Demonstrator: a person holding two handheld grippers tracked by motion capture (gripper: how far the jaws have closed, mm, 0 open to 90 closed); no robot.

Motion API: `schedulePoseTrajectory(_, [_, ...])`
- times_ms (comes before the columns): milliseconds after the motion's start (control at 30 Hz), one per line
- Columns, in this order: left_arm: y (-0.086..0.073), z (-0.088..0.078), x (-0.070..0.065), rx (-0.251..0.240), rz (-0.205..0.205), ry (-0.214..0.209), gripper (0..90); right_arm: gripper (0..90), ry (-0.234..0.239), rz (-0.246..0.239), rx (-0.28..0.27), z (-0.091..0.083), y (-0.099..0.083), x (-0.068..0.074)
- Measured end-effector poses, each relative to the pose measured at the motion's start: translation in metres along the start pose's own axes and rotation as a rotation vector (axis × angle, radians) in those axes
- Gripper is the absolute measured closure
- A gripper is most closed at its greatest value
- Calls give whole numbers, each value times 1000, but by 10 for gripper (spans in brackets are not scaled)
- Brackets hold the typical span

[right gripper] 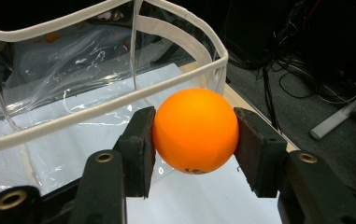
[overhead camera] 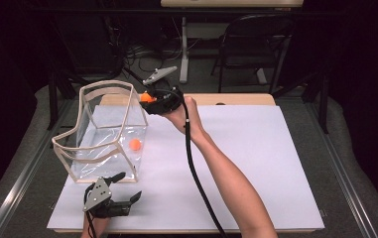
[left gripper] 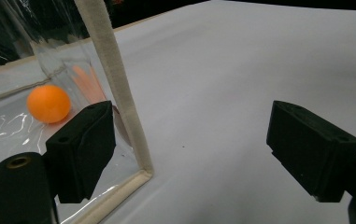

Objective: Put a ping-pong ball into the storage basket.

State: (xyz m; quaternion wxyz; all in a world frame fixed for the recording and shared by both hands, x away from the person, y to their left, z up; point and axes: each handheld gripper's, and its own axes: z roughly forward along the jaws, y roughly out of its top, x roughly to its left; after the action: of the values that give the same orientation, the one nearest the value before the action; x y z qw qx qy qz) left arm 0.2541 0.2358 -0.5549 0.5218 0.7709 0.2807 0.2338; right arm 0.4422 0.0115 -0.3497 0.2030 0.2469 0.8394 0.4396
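Both jaws of the right gripper [right gripper: 195, 140] clamp an orange ball [right gripper: 195, 130] (left gripper [left gripper: 203, 144] gapes, seemingly empty).

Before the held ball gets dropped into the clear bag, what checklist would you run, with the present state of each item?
1. Right gripper grips the orange ball on both sides: ok.
2. Clear bag stands upright with its top open: ok.
3. Held ball is inside the bag's rim: not ok; it sits at the rim's outer edge.
4. Left gripper steadies the bag: not ok; its jaws are open, one beside the bag's corner.
5. Second ball inside the bag lies still: cannot tell.
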Motion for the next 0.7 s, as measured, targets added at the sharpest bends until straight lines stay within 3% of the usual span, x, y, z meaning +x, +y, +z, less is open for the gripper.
schedulePoseTrajectory(700, [0,-1,0,-3,0,-1,157,511,28,-19,-10,7,19,13])
